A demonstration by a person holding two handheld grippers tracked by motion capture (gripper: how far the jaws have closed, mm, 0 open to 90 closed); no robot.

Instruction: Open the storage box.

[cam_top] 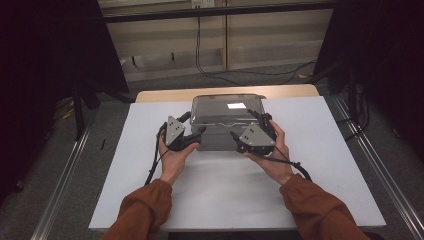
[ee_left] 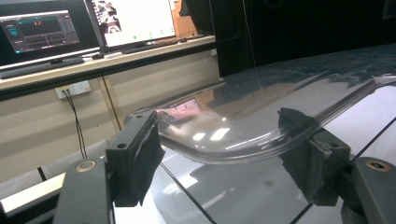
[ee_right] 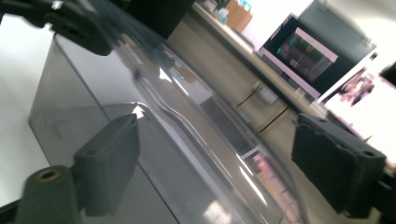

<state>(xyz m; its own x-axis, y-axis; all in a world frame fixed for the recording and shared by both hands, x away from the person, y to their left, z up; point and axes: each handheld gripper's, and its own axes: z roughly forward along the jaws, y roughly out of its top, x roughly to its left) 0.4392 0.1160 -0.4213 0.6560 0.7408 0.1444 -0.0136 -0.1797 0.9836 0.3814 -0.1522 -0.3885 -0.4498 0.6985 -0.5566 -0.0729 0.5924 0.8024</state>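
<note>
A clear plastic box [cam_top: 216, 142] stands on the white table [cam_top: 310, 175] under a smoky transparent lid [cam_top: 227, 107]. My left gripper [cam_top: 194, 126] is at the box's front left corner. In the left gripper view the lid's rounded rim [ee_left: 243, 135] runs from one pad [ee_left: 140, 154] to the other, and my left gripper [ee_left: 222, 154] appears shut on it. My right gripper [cam_top: 241, 126] is at the front right corner. Its jaws [ee_right: 219, 135] stand wide apart around the lid's rim [ee_right: 187, 116], with neither pad touching. The box wall [ee_right: 74, 98] is beside the lower pad.
Both forearms in rust-brown sleeves [cam_top: 145, 210] come in from the table's near edge. Monitors [ee_left: 130, 18] sit on a shelf beyond the table. Cables [cam_top: 210, 70] lie on the floor behind, and metal rails [cam_top: 65, 175] flank the table.
</note>
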